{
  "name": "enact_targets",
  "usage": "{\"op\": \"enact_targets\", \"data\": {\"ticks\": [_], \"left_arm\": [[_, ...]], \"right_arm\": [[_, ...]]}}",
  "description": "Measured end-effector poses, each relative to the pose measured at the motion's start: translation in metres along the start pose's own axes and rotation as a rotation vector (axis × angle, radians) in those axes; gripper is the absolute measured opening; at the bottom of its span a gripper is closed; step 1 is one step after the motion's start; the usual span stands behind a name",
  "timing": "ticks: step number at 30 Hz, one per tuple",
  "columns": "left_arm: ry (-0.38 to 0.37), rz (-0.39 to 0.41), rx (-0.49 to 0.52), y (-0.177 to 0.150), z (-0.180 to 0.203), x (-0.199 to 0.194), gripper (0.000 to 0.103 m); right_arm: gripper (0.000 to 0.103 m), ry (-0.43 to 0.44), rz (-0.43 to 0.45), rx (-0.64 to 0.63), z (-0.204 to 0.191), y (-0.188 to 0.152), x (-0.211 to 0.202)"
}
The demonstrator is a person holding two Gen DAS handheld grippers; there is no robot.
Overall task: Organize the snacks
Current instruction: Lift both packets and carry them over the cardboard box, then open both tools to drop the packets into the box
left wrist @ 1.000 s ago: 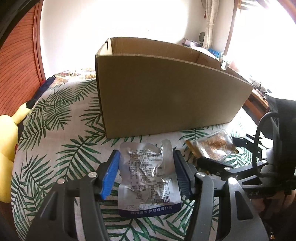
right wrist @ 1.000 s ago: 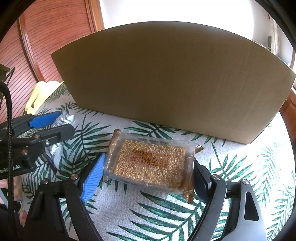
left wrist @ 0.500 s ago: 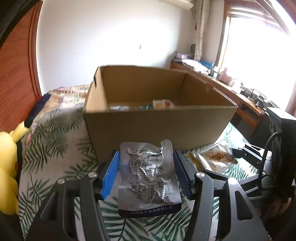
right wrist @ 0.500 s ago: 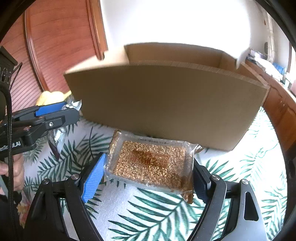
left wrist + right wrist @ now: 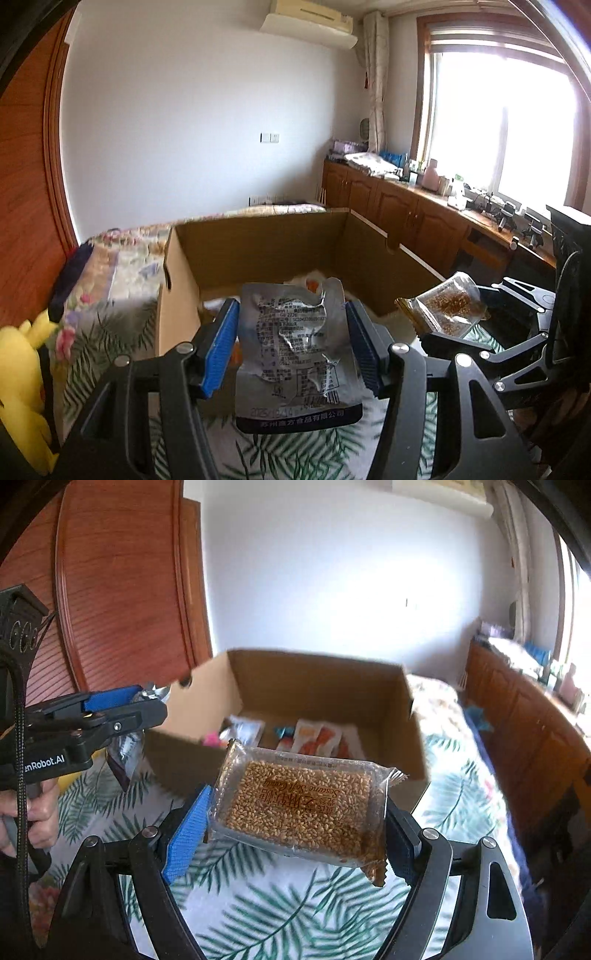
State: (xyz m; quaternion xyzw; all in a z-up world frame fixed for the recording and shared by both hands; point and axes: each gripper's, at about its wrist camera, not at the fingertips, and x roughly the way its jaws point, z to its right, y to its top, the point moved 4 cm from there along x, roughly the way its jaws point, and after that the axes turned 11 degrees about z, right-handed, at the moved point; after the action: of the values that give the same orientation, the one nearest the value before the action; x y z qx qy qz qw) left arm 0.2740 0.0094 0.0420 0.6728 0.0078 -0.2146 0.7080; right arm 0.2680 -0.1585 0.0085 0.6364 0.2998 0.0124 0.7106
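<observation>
Palm-print bedspread point(image 5: 258, 915); cardboard box point(image 5: 314, 686) ahead, perhaps orange sachets point(image 5: 317, 738) inside.

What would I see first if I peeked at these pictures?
Two snacks held up in the air: a crinkly silver pouch pinched in the left gripper, and a clear pack of sesame candy pinched in the right gripper. Just behind them, an open cardboard box sits on the leafy bedspread with more snacks inside.

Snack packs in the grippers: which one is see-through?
The sesame soft candy pack in the right gripper: clear wrapper, seeds visible. The pouch in the left gripper is opaque crinkled silver foil.
</observation>
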Motion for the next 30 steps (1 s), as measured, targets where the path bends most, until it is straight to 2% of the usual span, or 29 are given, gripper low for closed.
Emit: {"op": "enact_targets", "data": {"ticks": [7,12,30], "left_arm": [[-0.002,0.020,0.005,0.023,-0.008,0.027,0.058],[-0.002,-0.001,-0.002,0.026,-0.017,0.052,0.058],[0.017,-0.071,-0.022,0.003,-0.025,0.104,0.060]], "right_arm": [[0.086,-0.021,0.049,-0.030,0.013,0.039,0.016],[0.086,-0.019,0.050,-0.042,0.018,0.049,0.036],[0.088,0.028,-0.031,-0.034,0.023,0.032,0.101]]}}
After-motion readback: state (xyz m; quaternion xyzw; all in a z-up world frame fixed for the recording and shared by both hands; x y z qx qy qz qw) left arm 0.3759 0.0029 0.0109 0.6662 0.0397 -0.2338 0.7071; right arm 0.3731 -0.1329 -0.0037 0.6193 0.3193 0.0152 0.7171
